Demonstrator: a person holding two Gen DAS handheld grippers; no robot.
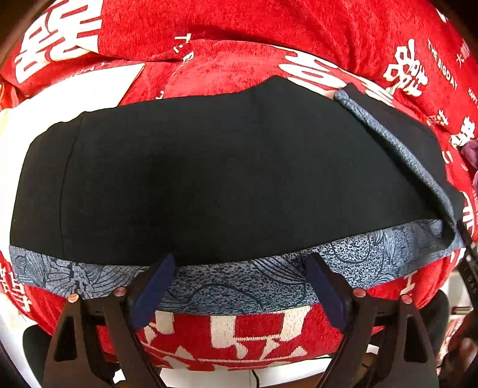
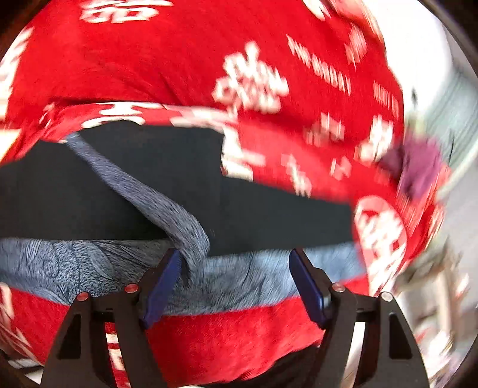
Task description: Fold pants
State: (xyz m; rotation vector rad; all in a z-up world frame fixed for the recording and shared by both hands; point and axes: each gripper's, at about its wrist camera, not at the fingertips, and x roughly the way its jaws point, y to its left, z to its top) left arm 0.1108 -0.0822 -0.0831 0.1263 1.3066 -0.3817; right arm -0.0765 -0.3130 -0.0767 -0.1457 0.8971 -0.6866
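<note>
Prob. a home: red blanket (image 1: 227,27) w/ white double-happiness print & "THE BIG DAY" text fills the frame as work surface; blurry pale furniture (image 2: 448,283) lower right, right wrist view.

**Cloth and plastic, mostly matt**

Pants (image 1: 215,179): smooth matt black cloth; patterned blue-grey band (image 1: 239,286) looked finely speckled. Red blanket (image 1: 239,35): fuzzy, plush weave, white lettering. Left gripper (image 1: 240,286): matt black plastic, blue pads, coppery metal pins. Right gripper (image 2: 234,282): same finish.

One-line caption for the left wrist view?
Open left claw poised at the patterned blue hem of dark pants lying on a red printed blanket.
</note>
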